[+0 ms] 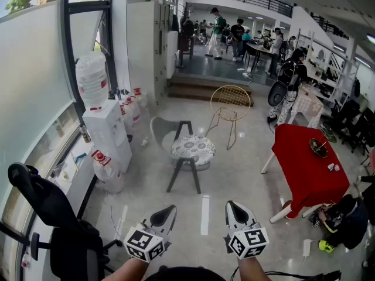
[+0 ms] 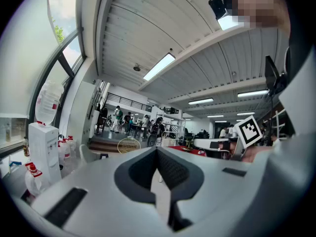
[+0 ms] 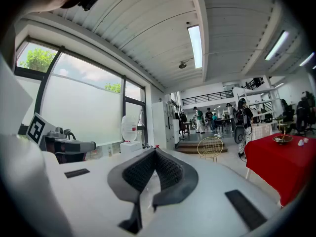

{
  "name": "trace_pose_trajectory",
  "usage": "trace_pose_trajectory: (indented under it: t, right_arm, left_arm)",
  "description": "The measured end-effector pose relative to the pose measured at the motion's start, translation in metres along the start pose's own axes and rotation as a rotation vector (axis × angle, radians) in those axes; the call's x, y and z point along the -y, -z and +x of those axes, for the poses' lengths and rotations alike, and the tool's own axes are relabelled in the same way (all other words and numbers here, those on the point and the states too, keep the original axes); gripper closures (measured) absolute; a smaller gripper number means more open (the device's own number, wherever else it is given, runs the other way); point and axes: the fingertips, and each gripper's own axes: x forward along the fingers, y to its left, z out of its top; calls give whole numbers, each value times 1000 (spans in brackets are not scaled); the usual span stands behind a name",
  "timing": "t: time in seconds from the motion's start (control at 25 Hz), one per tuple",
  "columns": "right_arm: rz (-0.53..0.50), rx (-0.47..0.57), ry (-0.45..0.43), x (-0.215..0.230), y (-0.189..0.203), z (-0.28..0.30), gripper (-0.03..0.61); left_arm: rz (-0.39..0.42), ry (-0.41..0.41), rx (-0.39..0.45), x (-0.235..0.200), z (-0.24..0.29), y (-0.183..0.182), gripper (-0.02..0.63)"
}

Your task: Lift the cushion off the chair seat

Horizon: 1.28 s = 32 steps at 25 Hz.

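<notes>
A round white cushion with a dark pattern [image 1: 193,149] lies on the seat of a grey chair [image 1: 160,131] with dark legs, out in the middle of the floor. Both grippers are held low at the near edge of the head view, well short of the chair and pointing toward it. My left gripper [image 1: 170,209] has its jaws together with nothing between them, as the left gripper view [image 2: 157,149] also shows. My right gripper [image 1: 231,205] is shut and empty too [image 3: 155,151]. The left gripper view catches only the chair's backrest [image 2: 89,153].
A gold wire chair [image 1: 230,102] stands behind the grey chair. A table with a red cloth [image 1: 307,163] is to the right. Along the left window stand a water dispenser [image 1: 108,130], water bottles [image 1: 107,168] and a black office chair [image 1: 53,215]. People stand far back.
</notes>
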Motion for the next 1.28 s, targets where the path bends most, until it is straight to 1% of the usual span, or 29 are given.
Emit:
trace_pose_trajectory:
  t: [0.4,0.56,0.68,0.92,1.12,1.28]
  right_arm:
    - [-3,4,-9,-9,-4,5,569]
    - [18,14,-42,-20,-7,6,569]
    - [8,19,-51,-26,-8,9,569]
    - [16,1,-35,-42,-1,24,569]
    - [13,-11,-26,-61,6,35,569]
    - [18,-18,-1,-74,13,39,569]
  left_arm:
    - [41,5,20,-7,-4,-8,606]
    - [44,-1,15,-10,-8,-6,606]
    - [47,-6,11,-19,-8,-6,606]
    - [71,9,11,-38,-17,-8,606]
    - [69,27,1,-55,-27,-2,606]
    - [57,47,-12,-69,-36,5,606]
